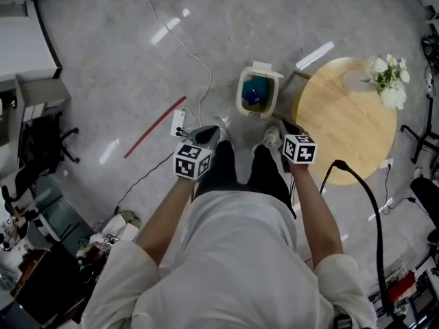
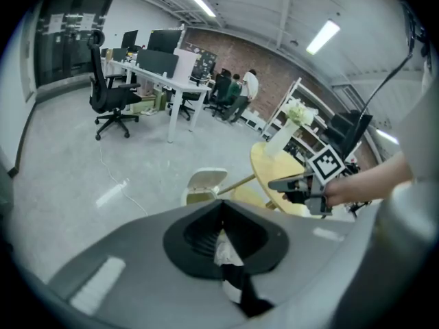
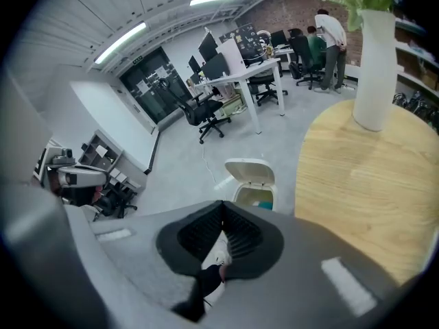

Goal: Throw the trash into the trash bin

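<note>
The white trash bin (image 1: 258, 92) stands open on the floor ahead of the person's feet, with something blue inside it. Its raised lid shows in the left gripper view (image 2: 204, 184) and in the right gripper view (image 3: 252, 179). My left gripper (image 1: 208, 136) hangs in front of the person's left leg, jaws closed and empty (image 2: 219, 203). To its right, my right gripper (image 1: 289, 129) is level with it near the table edge, also closed with nothing between its pads (image 3: 222, 203). Only a shoe and dark trouser leg show through both jaw gaps.
A round wooden table (image 1: 346, 118) stands right of the bin and carries a white vase of flowers (image 1: 388, 81). A white cable and power strip (image 1: 179, 123) and a red strip (image 1: 154, 127) lie on the floor at left. Desks, chairs and people are far behind.
</note>
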A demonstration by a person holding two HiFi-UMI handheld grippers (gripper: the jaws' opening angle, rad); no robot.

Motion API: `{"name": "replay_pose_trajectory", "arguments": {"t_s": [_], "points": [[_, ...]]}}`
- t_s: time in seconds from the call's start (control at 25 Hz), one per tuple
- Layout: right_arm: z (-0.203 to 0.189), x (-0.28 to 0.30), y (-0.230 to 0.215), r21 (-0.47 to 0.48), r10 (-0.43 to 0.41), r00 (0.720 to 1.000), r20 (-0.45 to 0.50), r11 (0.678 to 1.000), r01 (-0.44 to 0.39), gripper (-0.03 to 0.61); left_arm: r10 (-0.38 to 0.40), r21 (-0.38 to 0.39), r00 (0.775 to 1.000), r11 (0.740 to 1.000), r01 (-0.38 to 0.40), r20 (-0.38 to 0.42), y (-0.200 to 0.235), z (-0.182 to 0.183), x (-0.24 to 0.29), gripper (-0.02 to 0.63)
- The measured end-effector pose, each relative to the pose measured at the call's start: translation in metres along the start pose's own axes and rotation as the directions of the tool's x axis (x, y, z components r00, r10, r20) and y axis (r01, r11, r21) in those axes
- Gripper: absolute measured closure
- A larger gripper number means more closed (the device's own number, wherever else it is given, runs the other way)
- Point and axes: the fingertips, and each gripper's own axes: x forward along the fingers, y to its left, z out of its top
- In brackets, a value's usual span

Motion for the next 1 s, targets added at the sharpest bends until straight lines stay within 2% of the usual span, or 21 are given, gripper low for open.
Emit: {"name": "replay_pose_trajectory", "arguments": {"t_s": [0.44, 1.0], "points": [[0.023, -0.069, 0.023, -0.03, 0.038, 0.994, 0.099, 0.999, -0.035, 0.577, -0.044, 0.067, 0.999, 0.997, 0.042, 0.032, -0.037, 0.027, -0.023, 0.611], [0.059, -0.14, 0.033, -0.059, 0.041, 0.963, 0.267, 0.998, -0.026, 0.577, -0.07, 0.112, 0.99, 0.992, 0.056, 0.124, -0.067, 0.065, -0.048, 0.611]]}}
